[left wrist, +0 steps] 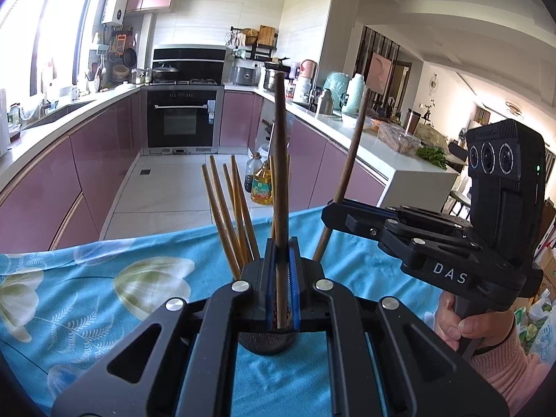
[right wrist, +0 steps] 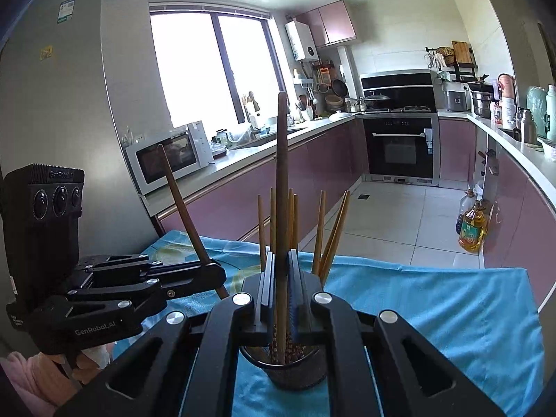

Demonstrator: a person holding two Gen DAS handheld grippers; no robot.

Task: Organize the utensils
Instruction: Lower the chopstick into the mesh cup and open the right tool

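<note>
A: What did each pair of jaws pinch?

B: Each gripper was closed on one dark brown chopstick. In the left wrist view, the left gripper (left wrist: 280, 278) clamped its dark chopstick (left wrist: 280, 160) between the blue pads, the stick standing nearly upright and rising well above the jaws. The right gripper (left wrist: 335, 210) entered from the right side of that view, pressed onto a second dark chopstick (left wrist: 354, 146), which leaned to the right above its jaws.

A: And from the other camera?

B: The right wrist view showed the same arrangement mirrored: the right gripper (right wrist: 280, 274) pinched its stick (right wrist: 282, 173) upright, while the left gripper (right wrist: 212, 271) held the other (right wrist: 180, 201), leaning left above its jaws.

A: Where did the lower ends lie?

B: Directly beneath the jaws stood a dark mesh holder (right wrist: 283, 371); the right stick's lower end reached down inside it. In the left view the holder (left wrist: 267, 342) sat just under the jaws as well. Whether the left stick's tip touched its bottom could not be told.

A: What stood beyond the jaws?

B: A cluster of lighter bamboo chopsticks (left wrist: 232, 208) fanned upward just past the fingertips, their bases hidden behind the jaws.

A: And below everything?

B: A blue floral cloth (left wrist: 104, 278) covered the table. A hand (left wrist: 476, 326) in a pink sleeve (left wrist: 504, 371) gripped the right gripper's handle.
</note>
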